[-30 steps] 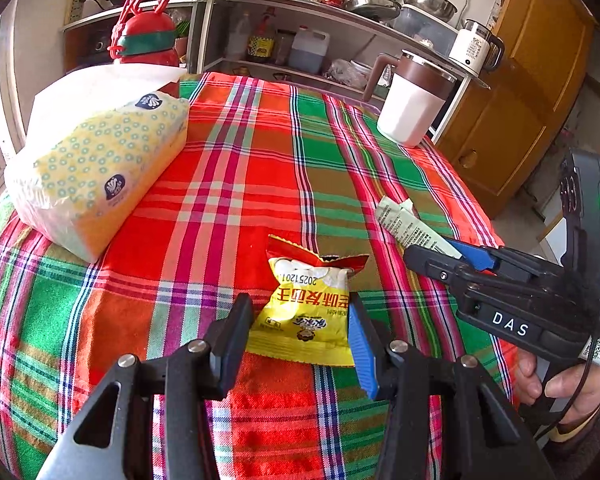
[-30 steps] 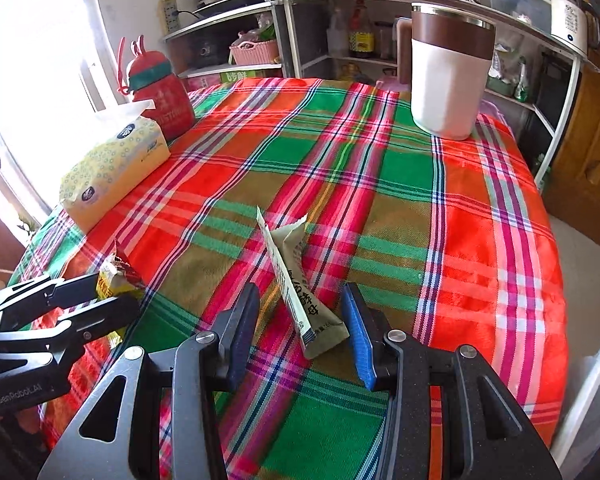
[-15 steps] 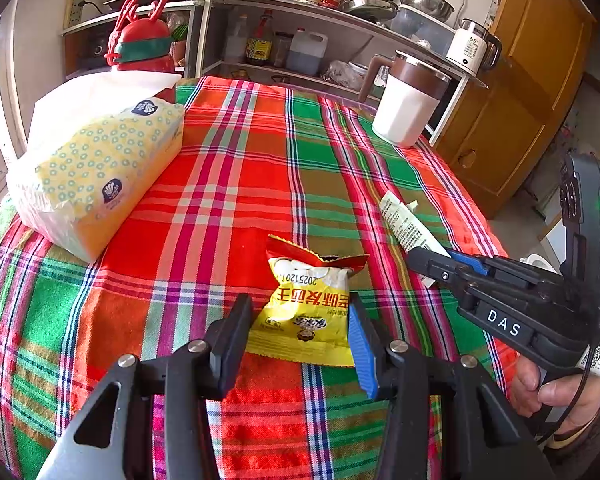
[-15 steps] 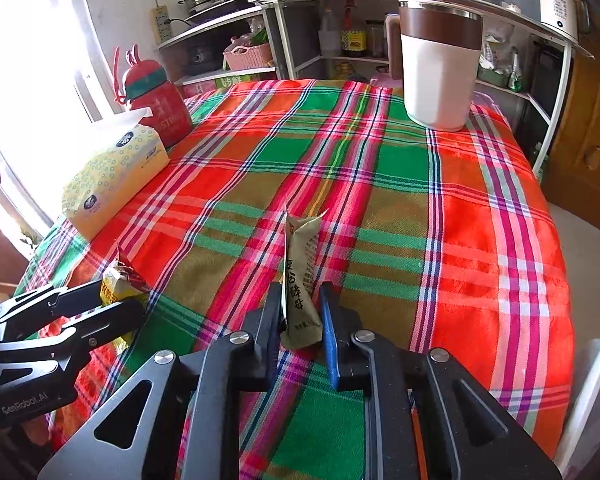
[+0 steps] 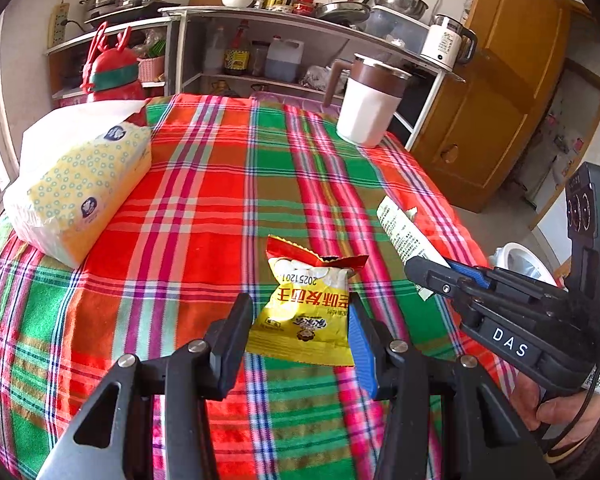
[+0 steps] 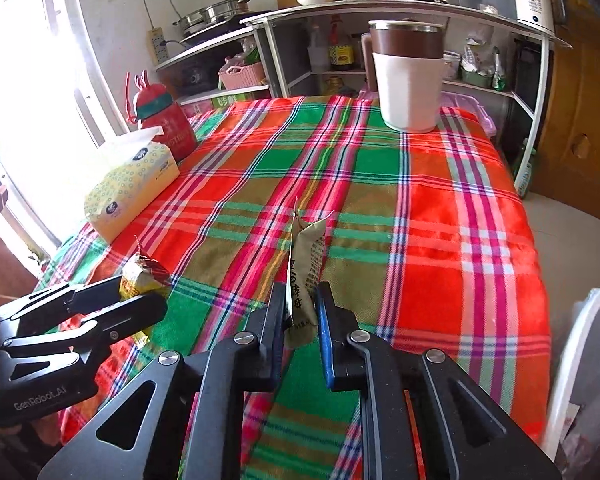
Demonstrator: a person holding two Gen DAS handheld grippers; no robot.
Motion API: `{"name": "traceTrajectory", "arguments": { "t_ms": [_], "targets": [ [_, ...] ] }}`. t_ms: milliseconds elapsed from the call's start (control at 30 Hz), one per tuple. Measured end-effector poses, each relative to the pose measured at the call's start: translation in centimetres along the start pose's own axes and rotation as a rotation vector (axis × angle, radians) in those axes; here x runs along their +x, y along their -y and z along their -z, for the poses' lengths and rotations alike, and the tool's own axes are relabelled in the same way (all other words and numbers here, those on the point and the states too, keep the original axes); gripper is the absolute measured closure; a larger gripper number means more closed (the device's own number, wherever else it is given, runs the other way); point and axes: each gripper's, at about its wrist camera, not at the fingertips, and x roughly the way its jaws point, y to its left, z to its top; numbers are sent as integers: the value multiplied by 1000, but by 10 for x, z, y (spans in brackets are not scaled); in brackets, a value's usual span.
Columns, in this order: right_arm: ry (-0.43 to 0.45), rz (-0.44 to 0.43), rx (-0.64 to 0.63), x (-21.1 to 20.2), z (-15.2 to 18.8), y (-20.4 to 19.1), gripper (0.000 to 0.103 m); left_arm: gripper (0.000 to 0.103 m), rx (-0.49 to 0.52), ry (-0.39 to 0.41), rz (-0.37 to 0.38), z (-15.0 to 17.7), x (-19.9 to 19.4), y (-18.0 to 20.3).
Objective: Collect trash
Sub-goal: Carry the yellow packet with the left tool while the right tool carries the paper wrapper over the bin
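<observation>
A yellow and red snack packet [image 5: 306,308] lies on the plaid tablecloth [image 5: 220,200] between the fingers of my left gripper [image 5: 300,332], which is open around it. The packet also shows in the right wrist view [image 6: 140,276]. My right gripper [image 6: 302,320] is shut on a long olive-green sachet wrapper [image 6: 306,264] and holds it upright just above the cloth. In the left wrist view the same wrapper [image 5: 404,236] sticks out of the right gripper [image 5: 440,276] to the right of the packet.
A yellow tissue pack [image 5: 76,184] lies at the left, with a red bottle [image 5: 112,76] behind it. A white and brown jug [image 5: 372,108] stands at the far right corner. A white bin [image 6: 580,360] stands off the table's right edge. Kitchen shelves are behind.
My right gripper closed on the sachet wrapper and lifted it upright off the cloth. My left gripper stayed open around the snack packet.
</observation>
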Motion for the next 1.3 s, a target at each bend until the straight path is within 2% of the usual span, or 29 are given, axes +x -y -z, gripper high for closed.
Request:
{"name": "traceTrajectory", "arguments": {
  "t_ms": [333,467,867,1300],
  "targets": [
    [53,10,55,-42,14,23,88,54,65,21,25,-2,-11,41],
    [88,45,71,-61,20,34,87,54,107,35,27,-2,-15,62],
    [166,118,158,-121,43,84,87,54,227,45,113,-3,-17,139],
    [201,211,238,-166,65,137,87,54,339,25,188,4,-9,216]
  ]
}}
